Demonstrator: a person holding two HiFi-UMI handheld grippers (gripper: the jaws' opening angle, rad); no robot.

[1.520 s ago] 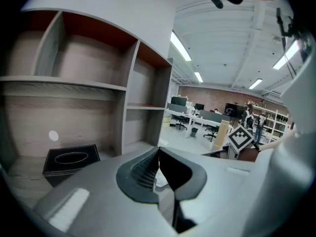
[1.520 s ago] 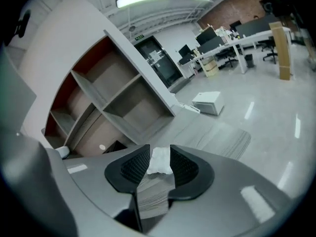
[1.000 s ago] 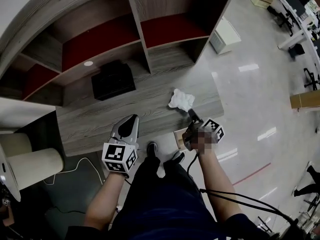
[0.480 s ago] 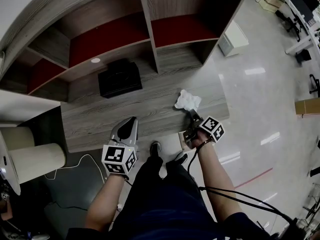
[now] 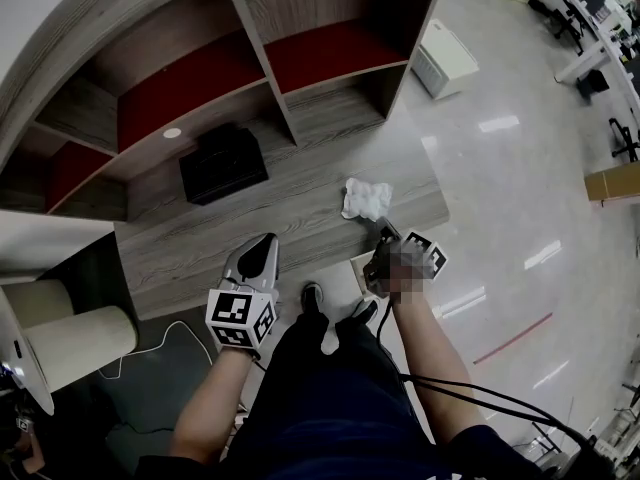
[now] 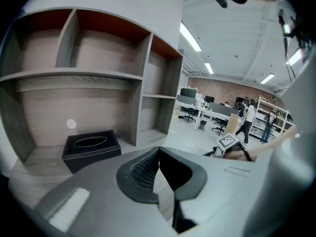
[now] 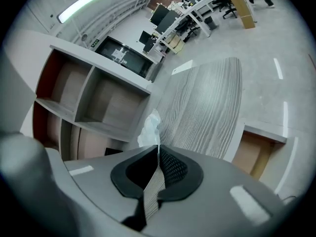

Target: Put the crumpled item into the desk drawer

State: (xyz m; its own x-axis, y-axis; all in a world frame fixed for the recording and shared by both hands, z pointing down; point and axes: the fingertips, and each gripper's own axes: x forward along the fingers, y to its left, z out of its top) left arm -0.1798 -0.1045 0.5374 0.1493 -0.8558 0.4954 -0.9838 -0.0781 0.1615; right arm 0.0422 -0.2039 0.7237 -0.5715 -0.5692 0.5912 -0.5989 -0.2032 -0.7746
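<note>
Grasping step: the right tool point(image 5: 384, 232) has just been closing, empty, near the tissue point(image 5: 365, 198). The left tool point(image 5: 262, 243) is idling closed. The right tool likely needs reopening and regrasping.

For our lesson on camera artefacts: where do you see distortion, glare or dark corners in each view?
Head view: the shelf unit bows, glare streaks the floor. Left gripper view: fisheye, dark corners, ceiling lights blown out. Right gripper view: same vignette; desk edges curve.

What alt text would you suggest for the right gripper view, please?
The right gripper, jaws just closed together, points at the crumpled white item on a grey wood desk. An open drawer shows at lower right, wooden shelves at left.
</note>
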